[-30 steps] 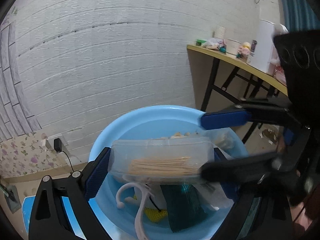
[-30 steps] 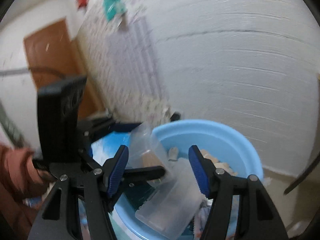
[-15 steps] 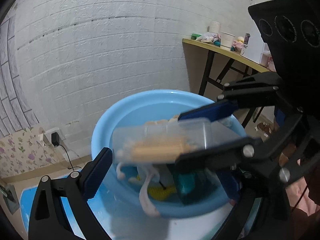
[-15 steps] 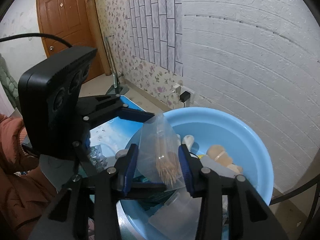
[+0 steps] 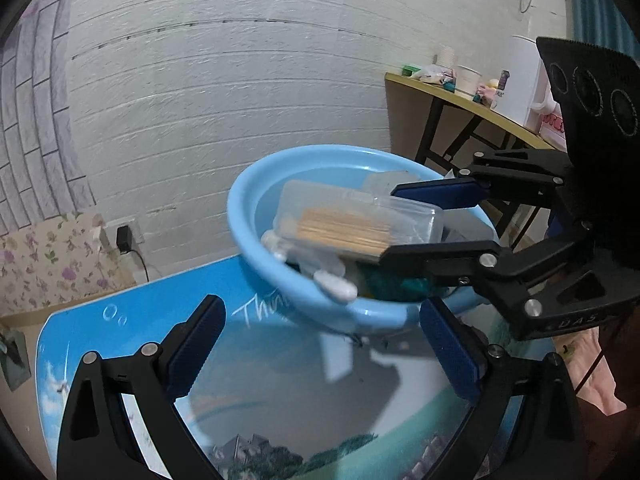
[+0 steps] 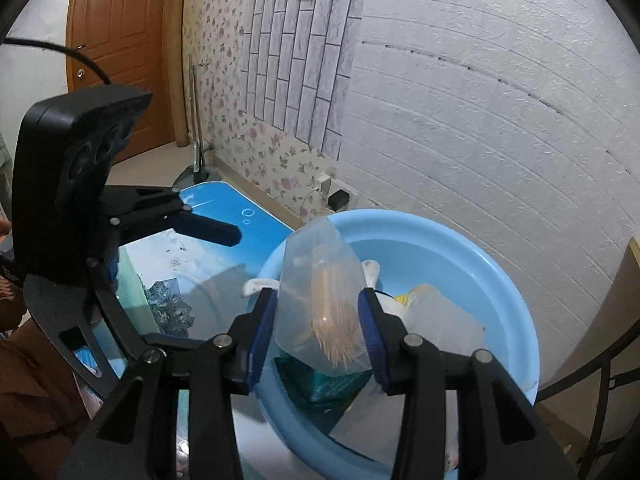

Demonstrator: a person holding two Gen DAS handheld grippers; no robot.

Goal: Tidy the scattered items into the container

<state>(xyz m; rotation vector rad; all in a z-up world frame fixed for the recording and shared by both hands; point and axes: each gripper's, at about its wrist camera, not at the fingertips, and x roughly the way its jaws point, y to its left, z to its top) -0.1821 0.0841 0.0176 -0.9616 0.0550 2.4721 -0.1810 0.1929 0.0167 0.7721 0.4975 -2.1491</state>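
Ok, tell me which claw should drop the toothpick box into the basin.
Right. The right claw has the toothpick box between its pads, over the blue basin, jaws opening. The left claw is open and empty, over the table.

The basin (image 5: 256,204) stands on the table (image 5: 280,392), near its far edge, with the wall (image 5: 224,80) behind it. The toothpick box (image 5: 356,222) sits over the basin between the right gripper (image 6: 318,326) jaws, which are opening. Under it in the basin lie a hook-shaped piece (image 5: 334,286), a packet (image 6: 336,384) and what may be a second clear box (image 6: 440,320). The left gripper (image 5: 320,344) hangs before the basin, over bare tabletop. A desk (image 5: 472,104) stands beyond the basin on the right.
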